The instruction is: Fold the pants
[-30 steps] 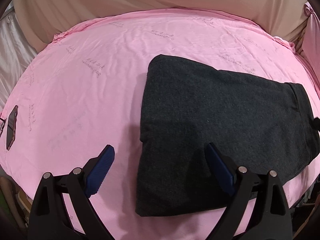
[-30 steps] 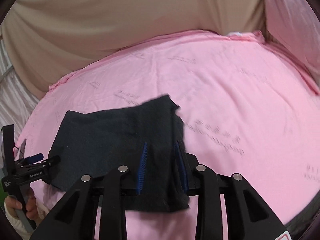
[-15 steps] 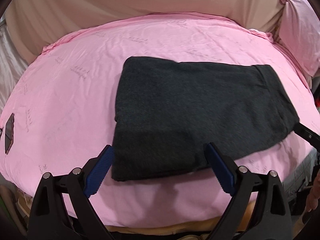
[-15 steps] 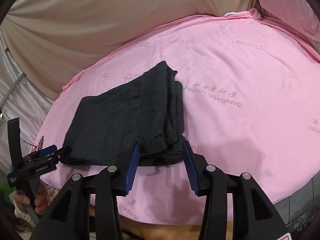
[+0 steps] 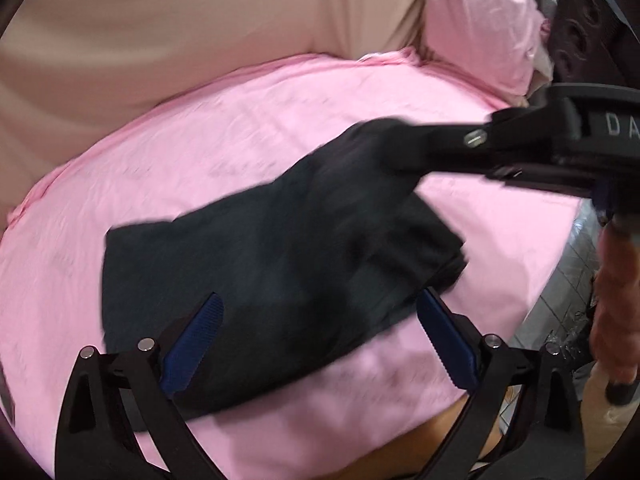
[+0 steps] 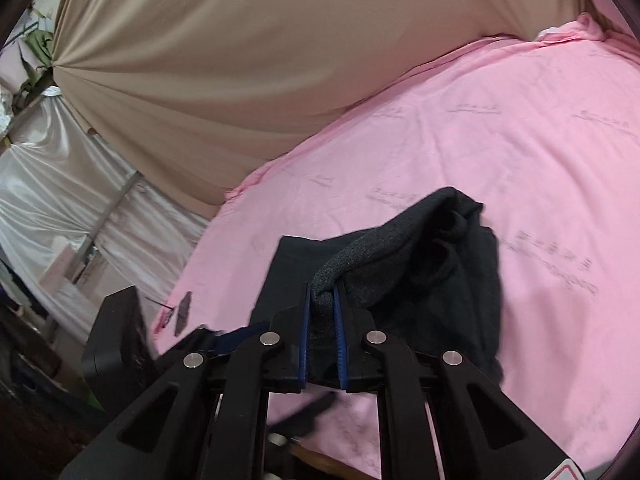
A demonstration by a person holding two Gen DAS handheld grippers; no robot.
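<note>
1. A pink sheet (image 5: 248, 140) covers the bed and fills most of both views; a beige cloth (image 6: 248, 60) hangs behind it, and a pink pillow (image 5: 480, 24) sits at its far corner.
2. The dark grey pants (image 5: 260, 280), folded into a thick pad, lie near the sheet's front edge, their right end lifted off it.
3. The right gripper (image 6: 322, 320) is closing, its blue pads pinching a raised fold of the pants between them.
4. The left gripper (image 5: 320, 344) hovers over the pants' near edge, jaws wide apart, nothing gripped.
5. A small dark object (image 6: 183, 314) lies near the sheet's left edge.
</note>
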